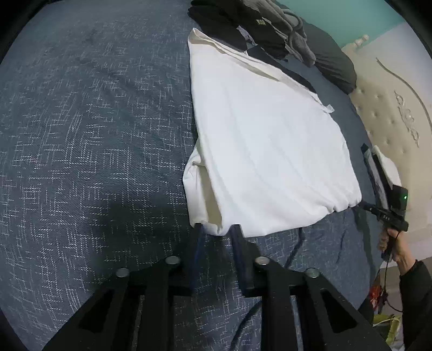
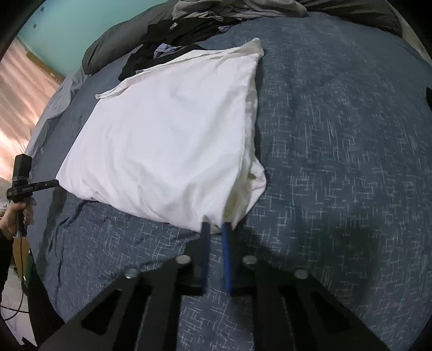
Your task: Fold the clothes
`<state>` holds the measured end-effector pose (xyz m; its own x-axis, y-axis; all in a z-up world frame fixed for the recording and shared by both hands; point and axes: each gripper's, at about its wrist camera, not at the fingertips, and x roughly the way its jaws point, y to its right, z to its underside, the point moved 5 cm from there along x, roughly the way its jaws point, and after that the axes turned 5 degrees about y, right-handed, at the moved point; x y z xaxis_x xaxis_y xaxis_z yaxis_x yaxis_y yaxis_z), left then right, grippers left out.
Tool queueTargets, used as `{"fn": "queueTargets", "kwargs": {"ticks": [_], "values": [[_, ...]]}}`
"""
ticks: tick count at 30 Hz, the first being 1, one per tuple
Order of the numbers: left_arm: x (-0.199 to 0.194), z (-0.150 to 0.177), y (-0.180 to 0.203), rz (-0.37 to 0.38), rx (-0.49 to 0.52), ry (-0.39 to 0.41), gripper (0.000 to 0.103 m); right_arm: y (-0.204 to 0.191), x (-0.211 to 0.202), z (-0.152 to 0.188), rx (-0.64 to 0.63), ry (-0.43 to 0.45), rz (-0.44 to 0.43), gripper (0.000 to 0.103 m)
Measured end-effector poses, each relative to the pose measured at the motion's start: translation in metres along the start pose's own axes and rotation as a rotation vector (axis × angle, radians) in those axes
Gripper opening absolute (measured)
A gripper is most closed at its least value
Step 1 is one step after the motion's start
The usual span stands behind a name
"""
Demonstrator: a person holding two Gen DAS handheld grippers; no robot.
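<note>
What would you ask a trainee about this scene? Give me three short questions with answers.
1. True or false: the white garment lies on a red bedspread.
2. Which corners of the garment do the left gripper and the right gripper pinch? A) the far ones B) the near ones C) none
3. What lies beyond the garment, further up the bed?
Key: 1 false, the bedspread is blue; 2 B; 3 a pile of dark clothes.

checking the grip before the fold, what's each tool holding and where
Both hold the white garment by its near edge: the left tool on one near corner, the right tool on the other.
</note>
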<state>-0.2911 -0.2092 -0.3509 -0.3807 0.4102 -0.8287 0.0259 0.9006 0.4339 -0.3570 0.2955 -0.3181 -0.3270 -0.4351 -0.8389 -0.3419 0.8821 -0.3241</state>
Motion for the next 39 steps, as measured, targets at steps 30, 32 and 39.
{"fn": "queueTargets", "kwargs": {"ticks": [30,32,39], "values": [[0.001,-0.004,0.003,-0.047,0.012,0.01,0.006,0.007,0.003,-0.002,-0.05,0.027,-0.008,0.002],[0.002,-0.004,0.002,-0.051,0.013,0.009,0.006,0.01,-0.004,-0.003,-0.067,0.033,-0.007,0.002],[0.004,-0.004,-0.001,-0.067,0.008,0.009,0.006,0.026,-0.012,0.001,-0.123,-0.019,0.037,0.002]]}}
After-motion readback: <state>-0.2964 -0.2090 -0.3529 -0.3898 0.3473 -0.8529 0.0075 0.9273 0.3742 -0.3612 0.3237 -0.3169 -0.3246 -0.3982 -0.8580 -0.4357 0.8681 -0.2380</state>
